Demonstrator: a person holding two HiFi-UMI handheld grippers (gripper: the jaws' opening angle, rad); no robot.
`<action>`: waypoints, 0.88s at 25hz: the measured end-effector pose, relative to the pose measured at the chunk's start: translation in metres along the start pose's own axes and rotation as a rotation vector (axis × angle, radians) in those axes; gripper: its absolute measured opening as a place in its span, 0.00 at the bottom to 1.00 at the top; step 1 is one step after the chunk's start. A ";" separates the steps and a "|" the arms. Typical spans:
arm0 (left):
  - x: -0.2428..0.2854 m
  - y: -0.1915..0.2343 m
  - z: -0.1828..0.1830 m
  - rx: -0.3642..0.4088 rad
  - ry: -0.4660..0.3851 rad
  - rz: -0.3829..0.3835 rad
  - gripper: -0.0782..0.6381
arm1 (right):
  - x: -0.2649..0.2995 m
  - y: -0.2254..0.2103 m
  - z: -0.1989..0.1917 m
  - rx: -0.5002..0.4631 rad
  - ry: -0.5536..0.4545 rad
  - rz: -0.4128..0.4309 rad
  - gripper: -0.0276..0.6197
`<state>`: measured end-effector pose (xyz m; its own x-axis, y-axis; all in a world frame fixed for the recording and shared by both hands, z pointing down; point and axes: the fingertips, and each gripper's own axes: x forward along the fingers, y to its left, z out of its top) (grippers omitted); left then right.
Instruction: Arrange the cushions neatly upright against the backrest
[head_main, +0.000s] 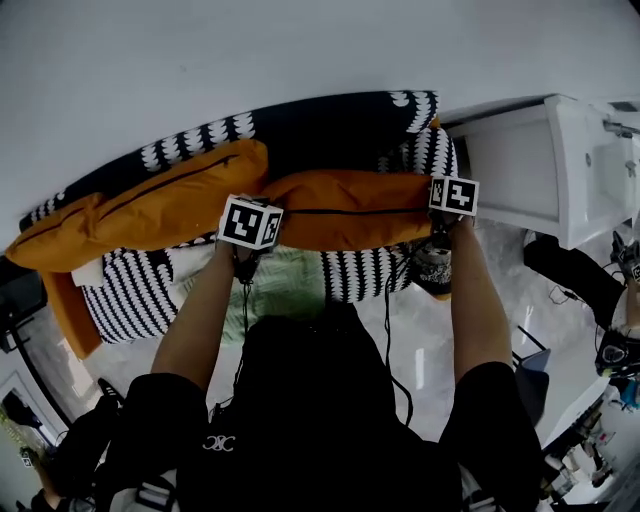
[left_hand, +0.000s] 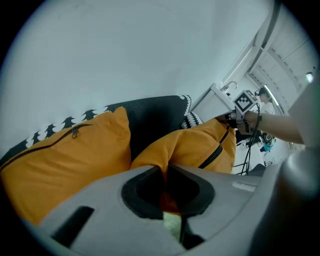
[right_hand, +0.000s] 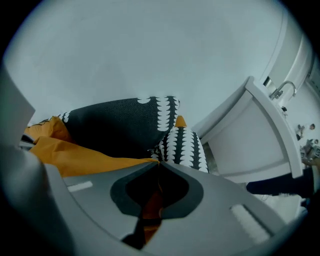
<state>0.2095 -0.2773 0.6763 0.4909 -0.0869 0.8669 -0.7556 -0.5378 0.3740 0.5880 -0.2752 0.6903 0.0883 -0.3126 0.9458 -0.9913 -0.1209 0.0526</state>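
On the sofa (head_main: 380, 270), the black-and-white patterned one, two orange cushions sit side by side along the backrest (head_main: 320, 125). The left cushion (head_main: 140, 212) leans on the backrest by itself, zipper edge up, and its left end sags a bit lower than its right. The right cushion (head_main: 350, 208) lies lengthwise just right of it, and the near corners of the two almost meet.

Both grippers are on that right cushion, one at each end. The left gripper (left_hand: 165, 172) has its jaws pinched nearly together on a fold of orange fabric at the cushion's left corner. The right gripper (right_hand: 157, 167) does the same at the right corner, jaws narrow with orange cloth squeezed between them. So the cushion hangs between the two grips, zipper facing up, right in front of the backrest.

On the near side of the seat there's a pale green patch (head_main: 290, 280). It might be a cloth, but I honestly can't tell from this angle. A white cabinet (head_main: 520, 165) stands just right of the sofa.
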 end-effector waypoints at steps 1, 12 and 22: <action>0.003 0.004 0.007 -0.016 -0.012 0.012 0.14 | 0.007 0.000 0.009 -0.011 0.002 0.001 0.06; -0.023 0.037 0.065 -0.098 -0.140 0.418 0.29 | 0.092 -0.003 0.086 -0.068 0.055 0.088 0.07; -0.061 -0.001 0.065 -0.166 -0.206 0.434 0.17 | 0.124 0.003 0.130 -0.028 0.017 0.111 0.07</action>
<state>0.2086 -0.3266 0.6018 0.1794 -0.4450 0.8774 -0.9593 -0.2769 0.0557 0.6085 -0.4370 0.7657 -0.0238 -0.3067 0.9515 -0.9972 -0.0596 -0.0442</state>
